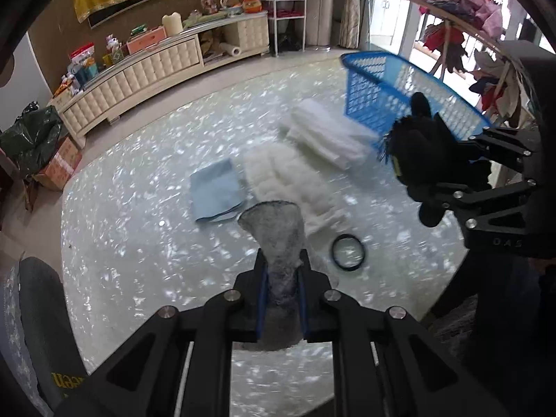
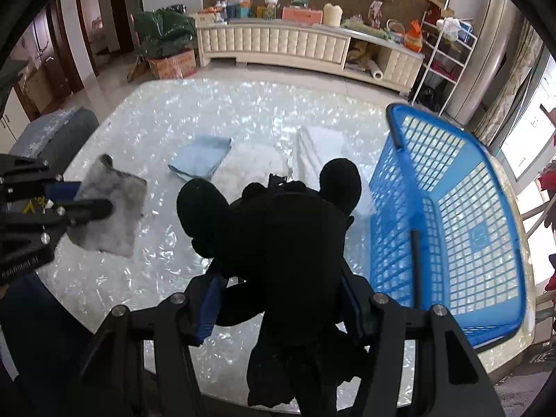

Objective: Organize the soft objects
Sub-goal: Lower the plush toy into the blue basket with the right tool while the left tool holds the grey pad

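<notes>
1. Black and floppy, the plush toy fills the near middle of the right wrist view. The right claw is clamped on its body. Its round ears stick up and its legs hang down under the claw. It is up off the tabletop.

2. Just to the right of the toy sits the blue basket, and it looks empty. I think the toy goes in there. The hanging legs could catch on the basket's near rim and tip or push the basket, because it looks light.

3. The toy is soft, so it could slide out of the grip if it is swung fast.

4. The left claw is clamped on a grey fuzzy cloth. The far end of the cloth flops forward over the tabletop. Only a narrow strip is pinched, so a quick tug could pull it free.

5. A black ring lies on the tabletop just right of the grey cloth. A dragging cloth could sweep it away.

6. Farther out lie a folded blue cloth, a white fluffy cloth and a white folded pad near the basket. Both claws are close together, so they could bump if both go to the basket at once.
</notes>
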Motion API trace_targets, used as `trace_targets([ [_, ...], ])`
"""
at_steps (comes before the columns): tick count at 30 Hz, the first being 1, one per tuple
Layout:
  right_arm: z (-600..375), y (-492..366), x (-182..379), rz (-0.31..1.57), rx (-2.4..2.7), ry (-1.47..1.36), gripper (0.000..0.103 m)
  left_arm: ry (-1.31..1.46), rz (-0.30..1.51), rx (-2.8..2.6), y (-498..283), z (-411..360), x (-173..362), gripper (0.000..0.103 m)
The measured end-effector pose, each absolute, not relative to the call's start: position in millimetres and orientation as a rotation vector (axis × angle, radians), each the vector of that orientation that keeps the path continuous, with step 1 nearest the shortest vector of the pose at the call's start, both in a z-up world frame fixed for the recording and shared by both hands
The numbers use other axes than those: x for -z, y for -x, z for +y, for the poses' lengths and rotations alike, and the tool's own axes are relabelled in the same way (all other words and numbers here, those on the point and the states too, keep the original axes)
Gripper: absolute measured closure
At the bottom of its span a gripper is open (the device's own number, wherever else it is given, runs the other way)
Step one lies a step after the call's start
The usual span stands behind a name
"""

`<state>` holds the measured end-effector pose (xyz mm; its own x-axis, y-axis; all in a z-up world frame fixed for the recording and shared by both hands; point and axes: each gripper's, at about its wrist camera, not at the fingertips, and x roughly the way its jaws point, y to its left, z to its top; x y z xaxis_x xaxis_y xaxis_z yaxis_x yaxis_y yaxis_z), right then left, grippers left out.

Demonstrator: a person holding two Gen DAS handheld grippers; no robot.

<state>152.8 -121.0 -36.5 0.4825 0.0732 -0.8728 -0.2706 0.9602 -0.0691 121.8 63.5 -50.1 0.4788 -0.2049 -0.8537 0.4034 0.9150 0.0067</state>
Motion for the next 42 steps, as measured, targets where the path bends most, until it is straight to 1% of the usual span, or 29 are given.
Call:
trace_targets([
  [13, -165.9, -129.6, -1.4, 0.977, -0.159, 0.197, 0.047, -0.196, 0.953, 0.446, -117.4, -3.5, 15.6, 0.090],
  [27, -212.0, -136.4, -7.9, 0.940, -0.058, 0.180, 0.047, -0.179, 0.920, 0.473, -146.4, -55.2, 3.2, 0.090],
  [42, -238.6, -164.7, 29.5, 1.045, 0.019, 0.191, 0.047, -0.173, 0.963, 0.481, -182.7, -73.7, 23.1, 0.090],
])
